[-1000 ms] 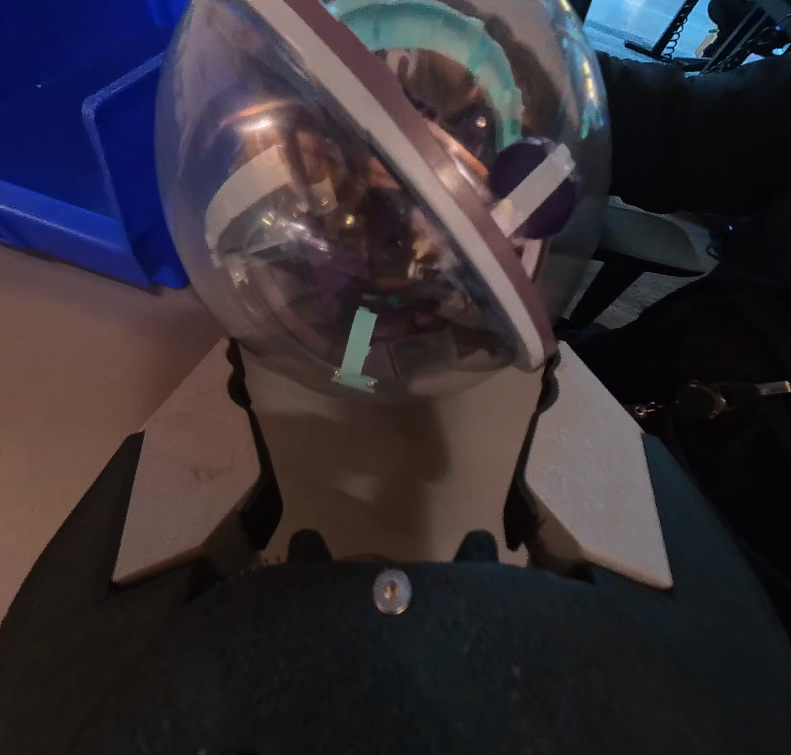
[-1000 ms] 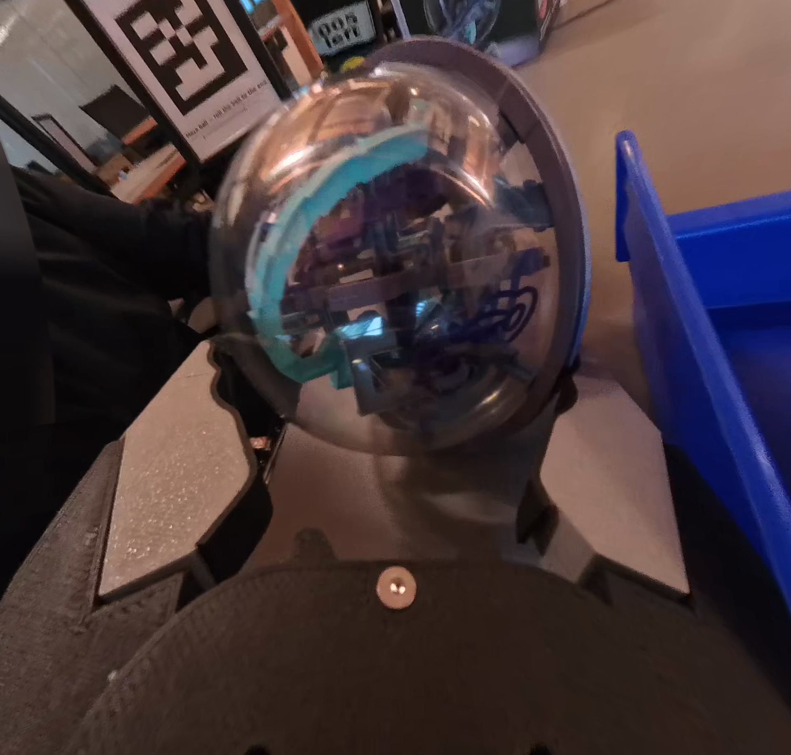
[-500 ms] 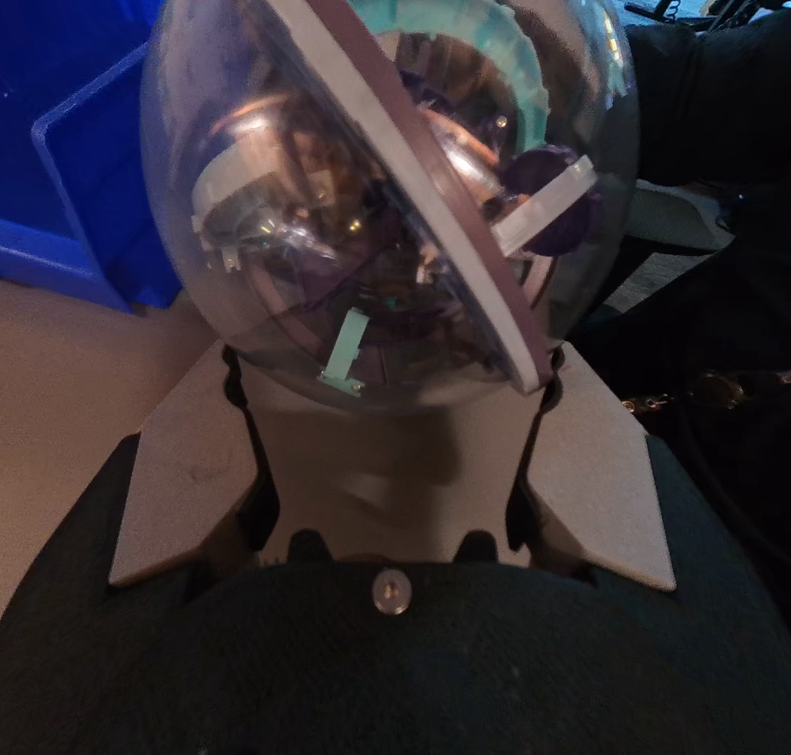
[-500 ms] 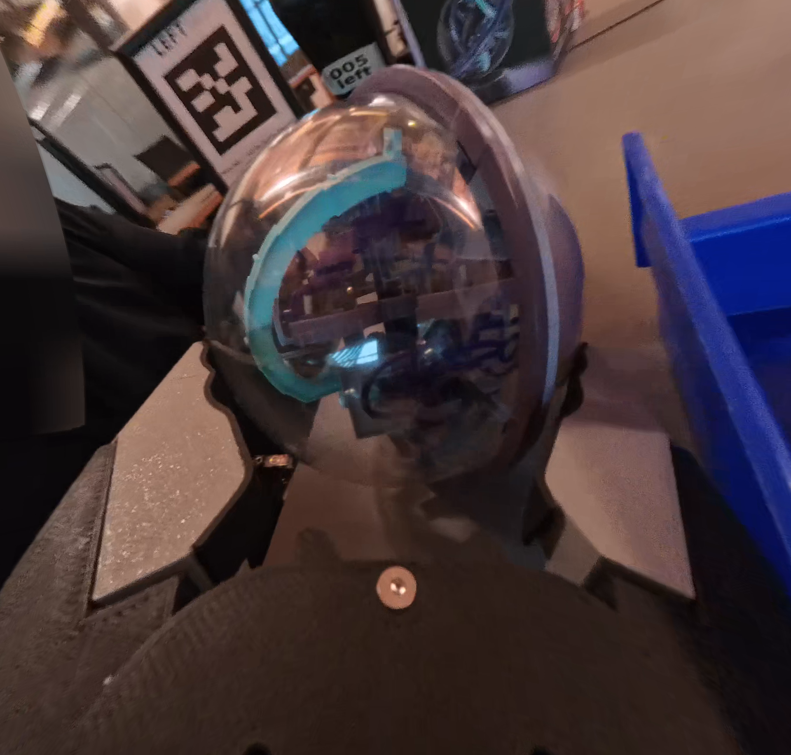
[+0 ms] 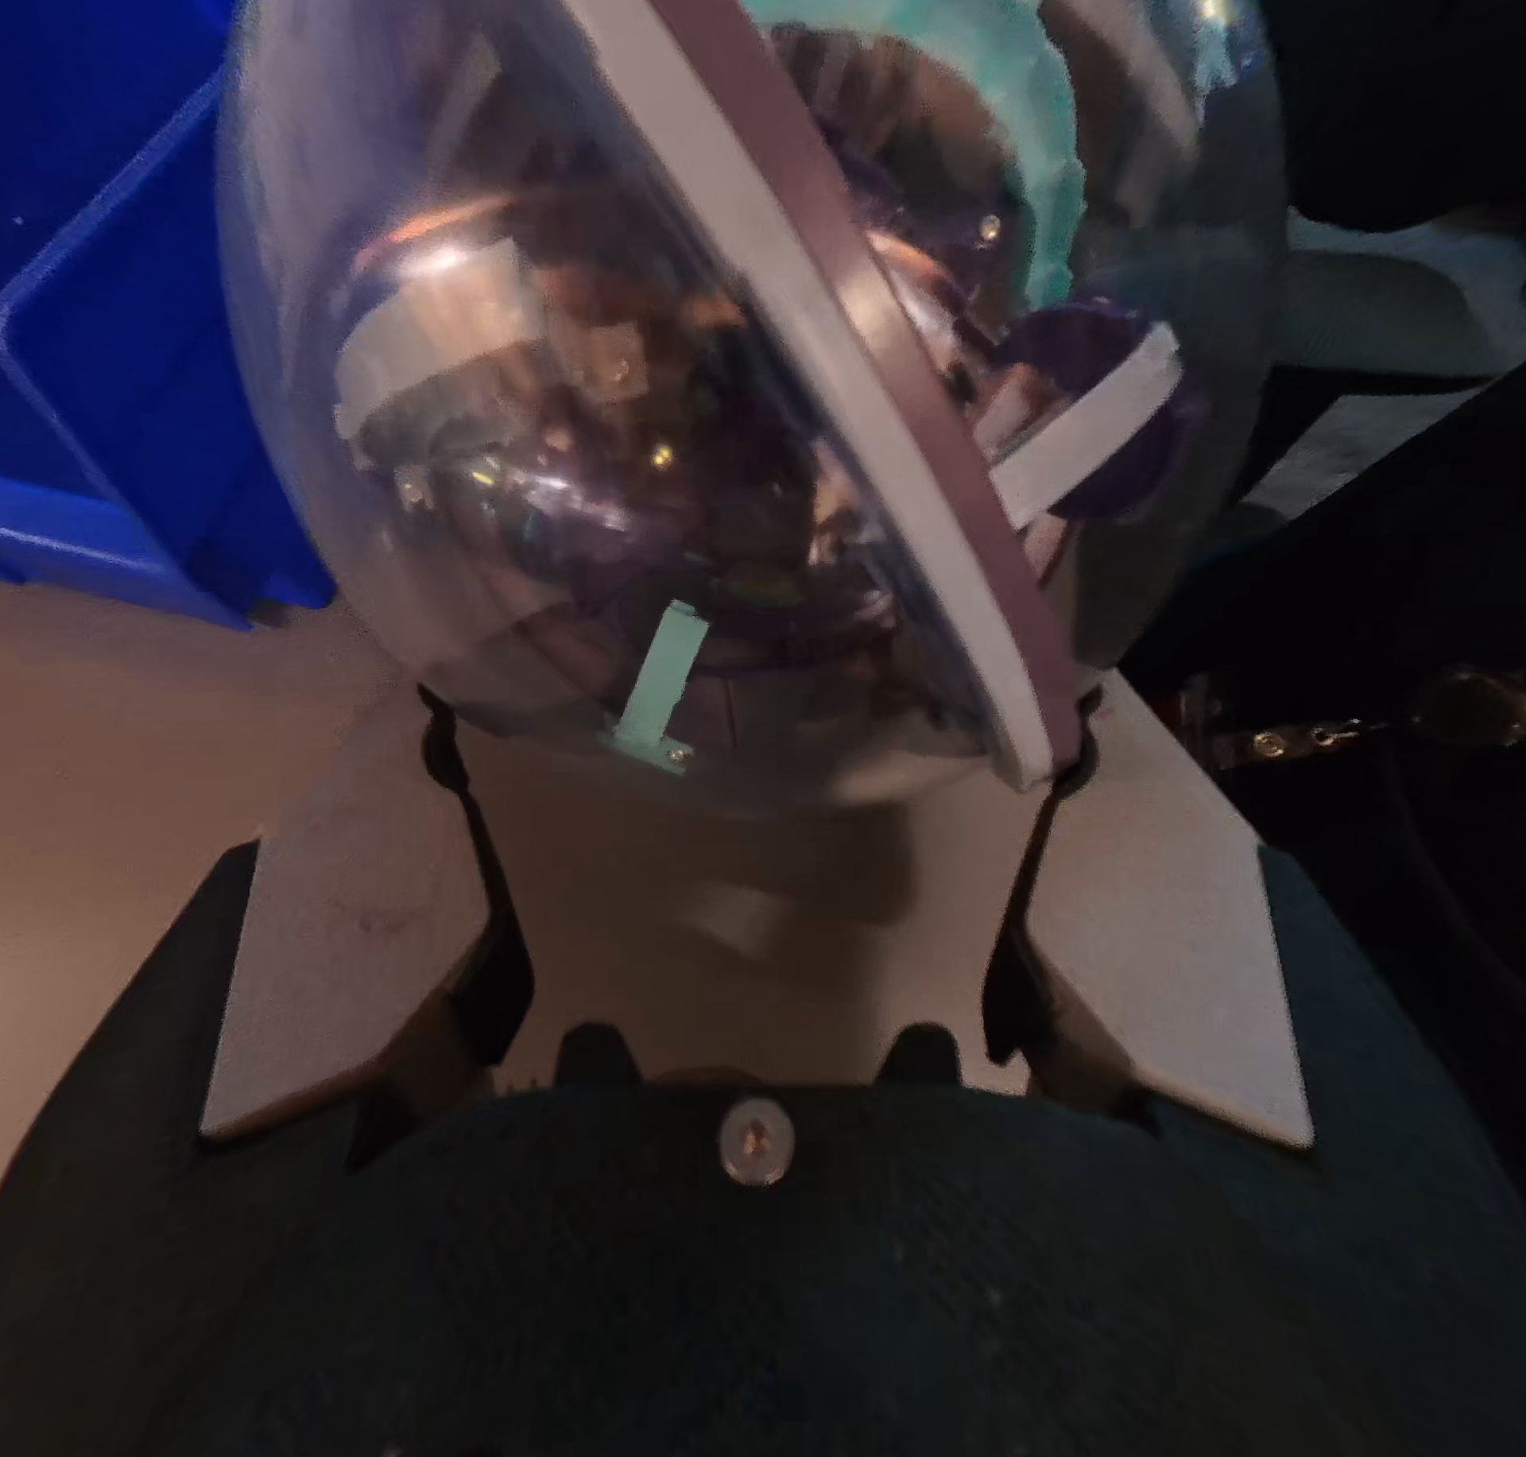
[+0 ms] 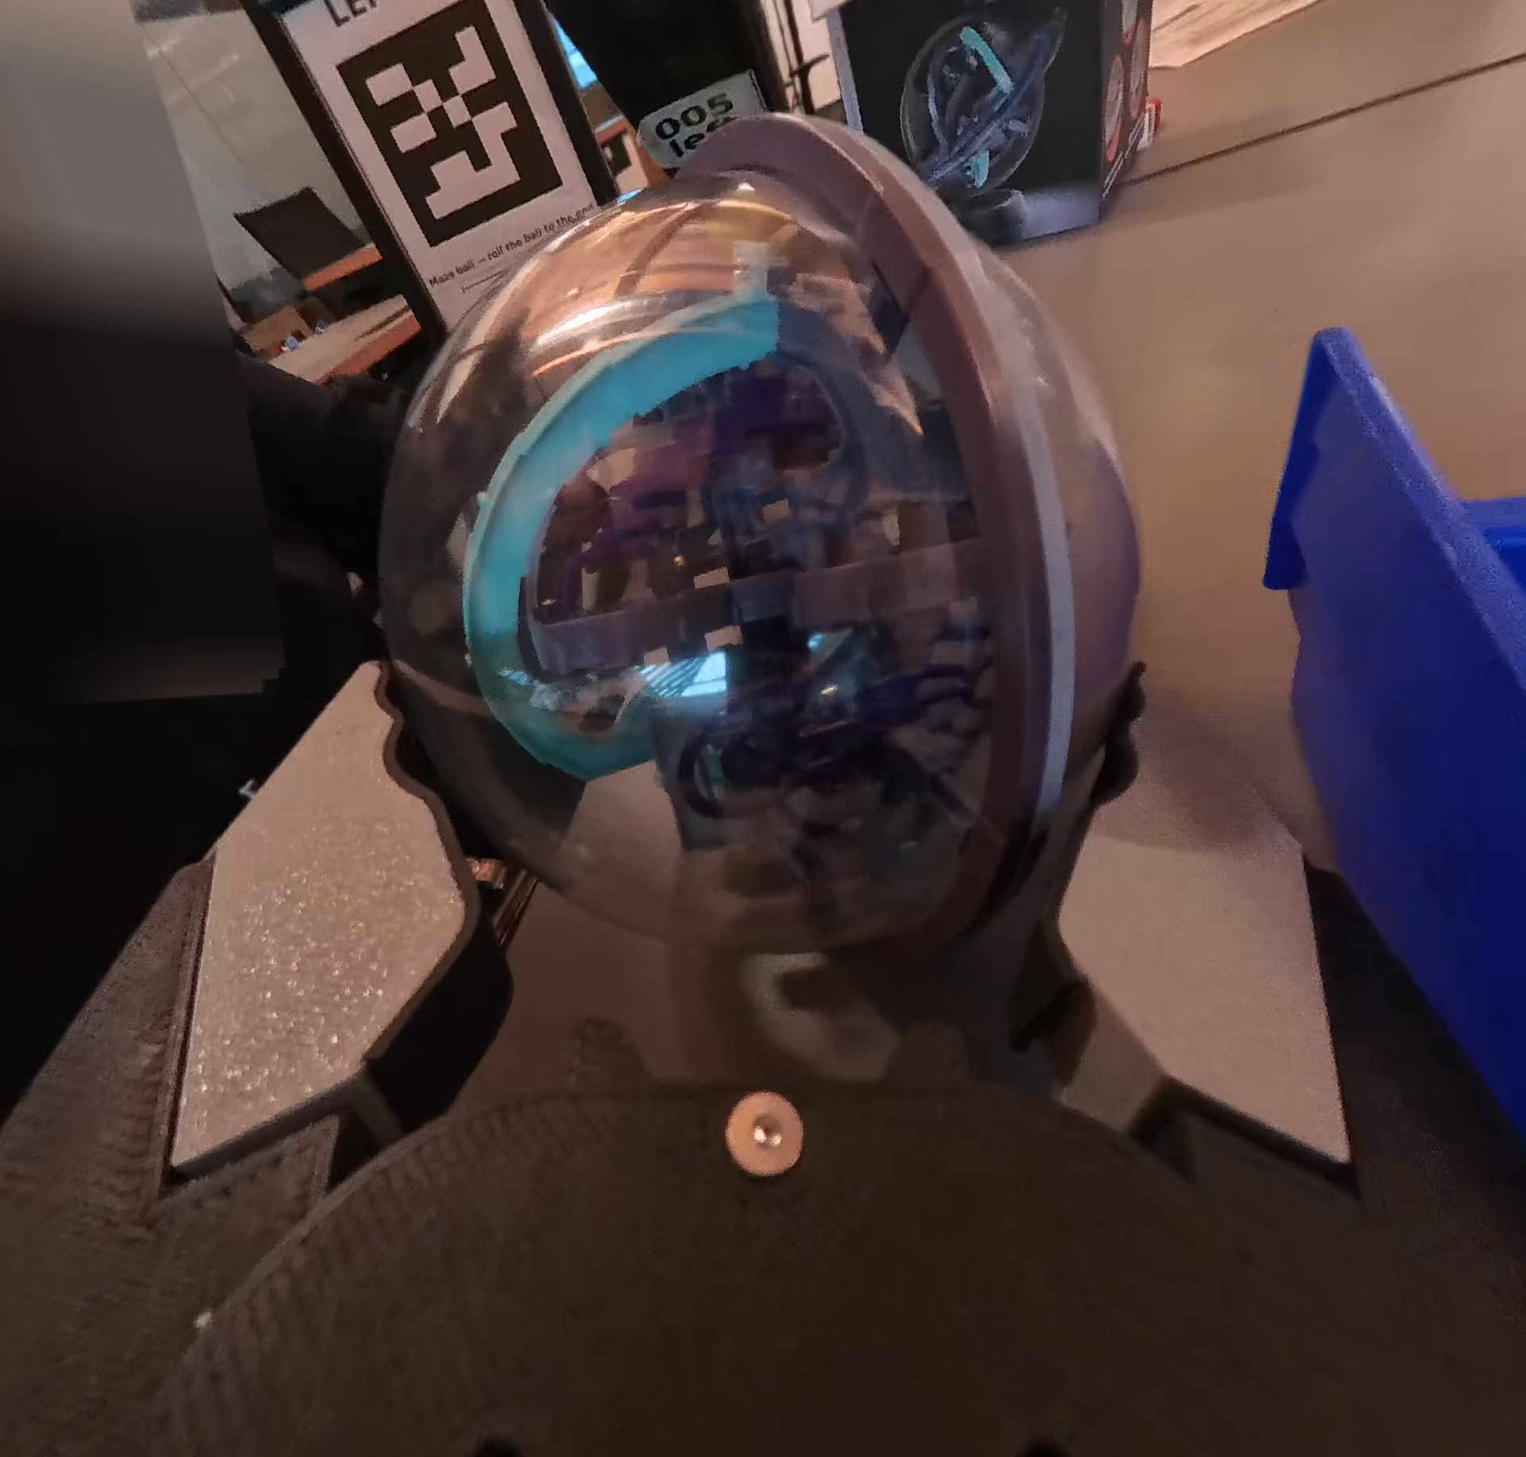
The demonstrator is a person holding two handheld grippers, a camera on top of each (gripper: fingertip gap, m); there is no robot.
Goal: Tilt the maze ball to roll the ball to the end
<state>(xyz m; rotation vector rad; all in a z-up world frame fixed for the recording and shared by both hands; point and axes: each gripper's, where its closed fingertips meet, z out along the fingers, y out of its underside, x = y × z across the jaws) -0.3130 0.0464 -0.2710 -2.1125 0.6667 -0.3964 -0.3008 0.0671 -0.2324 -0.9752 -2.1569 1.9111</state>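
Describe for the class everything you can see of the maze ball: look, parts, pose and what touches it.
The maze ball is a clear, shiny plastic sphere, its halves joined by a grey-and-white rim that runs tilted. Inside are a turquoise ring and purple, grey and dark blue tracks. It is held above the tan table, gripped by the left claw and the right claw.

Work surface: a flat table point(image 6: 1362, 203) with a plain beige-tan top, seen in both wrist views. A blue plastic bin point(image 6: 1420, 641) stands directly on it at the right edge of the right wrist view; the same bin point(image 5: 124, 393) shows at upper left in the left wrist view. A dark printed box point(image 6: 983, 88) stands on the far part. A white marker board point(image 6: 446, 121) with a black square pattern stands upright at the far left; its base is hidden.
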